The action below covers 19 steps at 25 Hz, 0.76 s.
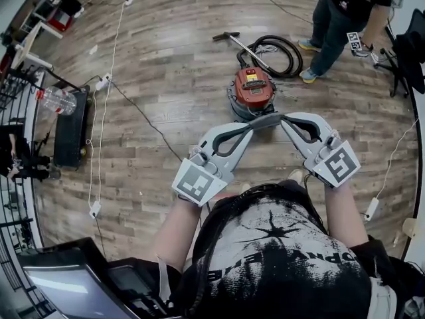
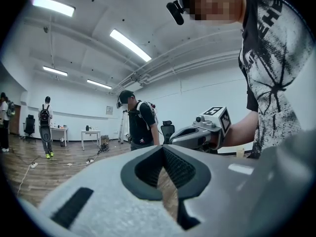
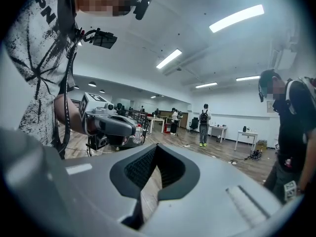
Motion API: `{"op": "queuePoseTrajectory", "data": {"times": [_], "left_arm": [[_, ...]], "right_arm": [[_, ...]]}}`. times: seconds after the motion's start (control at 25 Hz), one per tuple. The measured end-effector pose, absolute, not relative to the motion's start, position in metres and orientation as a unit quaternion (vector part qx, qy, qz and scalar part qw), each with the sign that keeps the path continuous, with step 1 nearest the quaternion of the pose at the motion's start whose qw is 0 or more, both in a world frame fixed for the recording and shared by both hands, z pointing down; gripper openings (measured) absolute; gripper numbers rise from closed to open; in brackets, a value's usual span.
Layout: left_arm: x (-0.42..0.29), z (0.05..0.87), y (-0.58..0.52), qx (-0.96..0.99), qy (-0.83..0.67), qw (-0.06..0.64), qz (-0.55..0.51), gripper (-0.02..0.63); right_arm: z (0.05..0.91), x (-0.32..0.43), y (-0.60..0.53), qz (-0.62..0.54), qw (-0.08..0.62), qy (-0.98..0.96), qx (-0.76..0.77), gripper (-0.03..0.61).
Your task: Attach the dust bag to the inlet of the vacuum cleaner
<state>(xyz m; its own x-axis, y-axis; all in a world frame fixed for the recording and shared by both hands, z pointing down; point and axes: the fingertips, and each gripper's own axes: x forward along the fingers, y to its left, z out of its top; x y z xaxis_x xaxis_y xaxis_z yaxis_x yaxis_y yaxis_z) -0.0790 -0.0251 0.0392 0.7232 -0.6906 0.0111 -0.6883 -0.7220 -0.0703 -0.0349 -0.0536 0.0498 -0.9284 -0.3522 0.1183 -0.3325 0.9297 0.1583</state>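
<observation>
My left gripper (image 1: 261,121) and right gripper (image 1: 285,117) hide the vacuum cleaner's (image 1: 252,85) near base, its inlet too small to tell, and 1 bystander (image 1: 340,20) is cut off at the top edge.

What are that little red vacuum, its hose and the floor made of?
Vacuum cleaner: red top looks like glossy moulded plastic; the drum beneath is too small to judge. Hose: black and coiled in loops, so probably flexible plastic or rubber. Floor: planks with visible grain, matte, wood or wood-look laminate.
</observation>
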Motion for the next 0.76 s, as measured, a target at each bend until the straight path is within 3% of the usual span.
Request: {"op": "queuePoseTrajectory", "data": {"times": [0.76], "left_arm": [[-0.089,0.042,0.001,-0.922,0.384,0.036,-0.024,0.006]], "right_arm": [[0.050,-0.043,-0.026,-0.082,0.078,-0.980,0.163,0.006]]}}
